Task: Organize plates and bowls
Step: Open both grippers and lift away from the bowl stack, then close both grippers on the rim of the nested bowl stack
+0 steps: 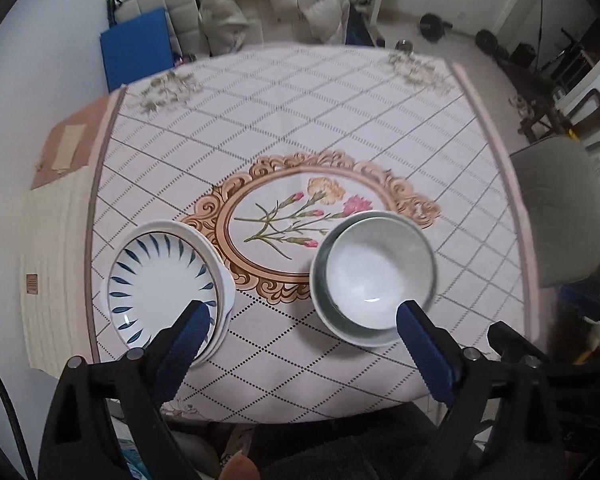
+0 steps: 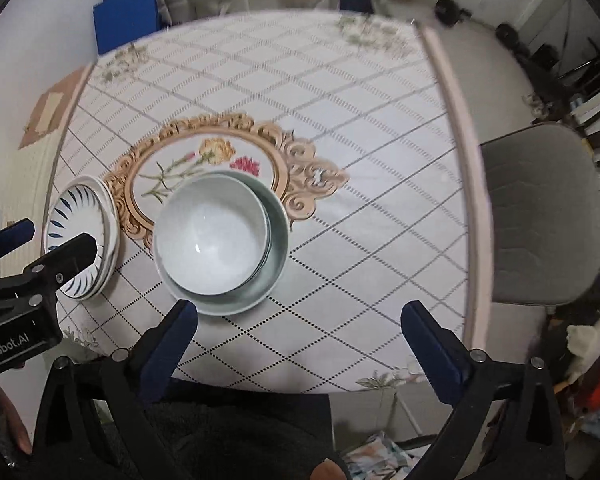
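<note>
A stack of plates (image 1: 162, 280) topped by a white plate with blue leaf marks sits at the table's near left; the right wrist view shows the same plate stack (image 2: 80, 236). A white bowl nested in a pale green bowl (image 1: 374, 276) stands to its right, seen again as the nested bowls (image 2: 220, 240). My left gripper (image 1: 302, 312) hangs open high above the table between the two stacks, holding nothing. My right gripper (image 2: 300, 310) is also open and empty, above the table just right of the bowls. The left gripper's fingers (image 2: 76, 254) show over the plates.
The table (image 1: 300, 120) wears a cloth with a diamond grid and a floral medallion. A grey chair (image 2: 540, 216) stands at its right edge, a chair draped with a puffy jacket (image 1: 272, 0) at the far side. Cardboard (image 1: 64, 148) lies on the left.
</note>
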The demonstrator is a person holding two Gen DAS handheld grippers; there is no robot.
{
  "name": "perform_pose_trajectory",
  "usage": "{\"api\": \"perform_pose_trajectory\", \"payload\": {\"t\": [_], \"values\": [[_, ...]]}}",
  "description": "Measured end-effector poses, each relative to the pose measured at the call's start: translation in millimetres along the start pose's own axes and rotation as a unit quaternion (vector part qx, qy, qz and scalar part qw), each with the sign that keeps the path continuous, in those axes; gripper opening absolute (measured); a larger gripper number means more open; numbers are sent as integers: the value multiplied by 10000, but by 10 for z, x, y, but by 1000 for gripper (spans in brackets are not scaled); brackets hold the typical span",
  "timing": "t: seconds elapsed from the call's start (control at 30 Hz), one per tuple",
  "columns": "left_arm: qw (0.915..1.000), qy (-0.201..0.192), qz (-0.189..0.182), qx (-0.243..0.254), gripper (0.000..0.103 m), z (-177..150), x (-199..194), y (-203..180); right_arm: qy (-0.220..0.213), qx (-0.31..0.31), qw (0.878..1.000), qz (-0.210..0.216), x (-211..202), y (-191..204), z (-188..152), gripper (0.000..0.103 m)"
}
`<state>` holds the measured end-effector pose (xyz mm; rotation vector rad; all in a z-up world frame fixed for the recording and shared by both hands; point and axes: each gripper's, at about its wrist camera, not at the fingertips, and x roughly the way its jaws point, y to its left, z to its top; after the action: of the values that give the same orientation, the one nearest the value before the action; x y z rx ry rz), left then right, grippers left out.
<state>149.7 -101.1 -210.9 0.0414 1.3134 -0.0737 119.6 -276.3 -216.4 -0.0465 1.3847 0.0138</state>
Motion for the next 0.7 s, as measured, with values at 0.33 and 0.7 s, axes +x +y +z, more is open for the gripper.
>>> {"api": "perform_pose_trajectory", "payload": {"t": [0.33, 0.7], "values": [[9982, -602, -33, -32, 96, -137, -706, -84, -904, 91, 9953, -345, -919, -21, -221, 103], [9984, -496, -256, 3, 96, -74, -706, -92, -949, 390, 9942, 329, -1014, -178, -172, 103]]}}
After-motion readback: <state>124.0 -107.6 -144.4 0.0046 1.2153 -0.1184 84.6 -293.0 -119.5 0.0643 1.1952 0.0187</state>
